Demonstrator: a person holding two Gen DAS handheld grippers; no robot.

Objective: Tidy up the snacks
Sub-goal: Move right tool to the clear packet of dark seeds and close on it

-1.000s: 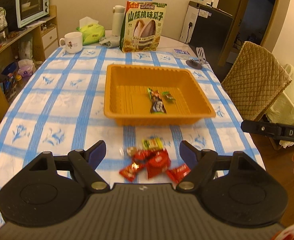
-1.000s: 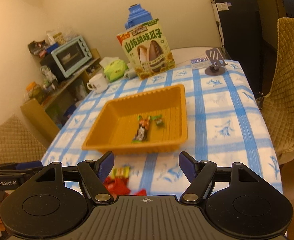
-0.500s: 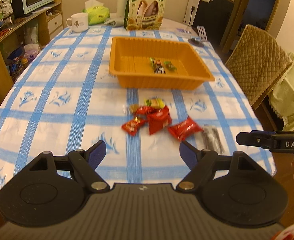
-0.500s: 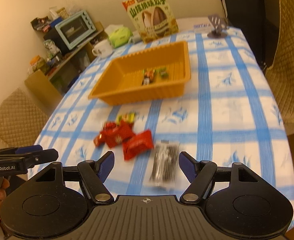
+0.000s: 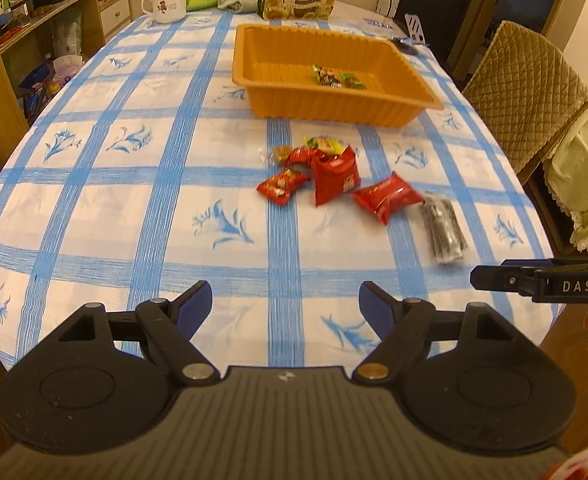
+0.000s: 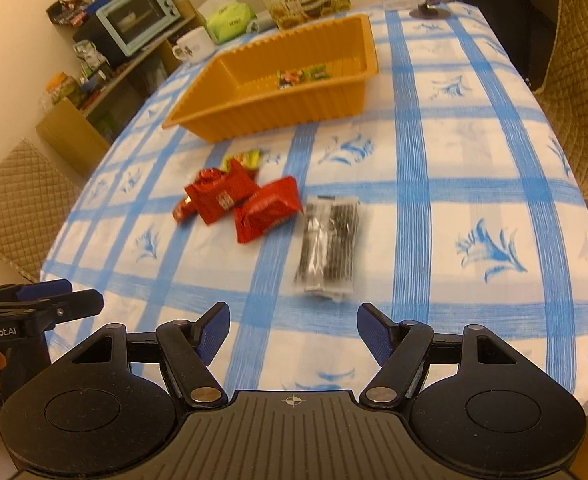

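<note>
you see the snack packets (image 5: 326,174) heaped on the table (image 5: 93,200) before the tray (image 5: 334,100); two sweets (image 5: 336,79) lie inside it.

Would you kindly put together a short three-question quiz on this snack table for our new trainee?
1. True or false: the orange tray already holds a few wrapped sweets.
2. Which packet lies nearest the right gripper?
A. the clear packet of dark sticks
B. the yellow-green candy
C. the small red packet
3. Fill in: the jaws of the left gripper stand ____, with nothing between them.

Key: 1 true; 2 A; 3 open.
</note>
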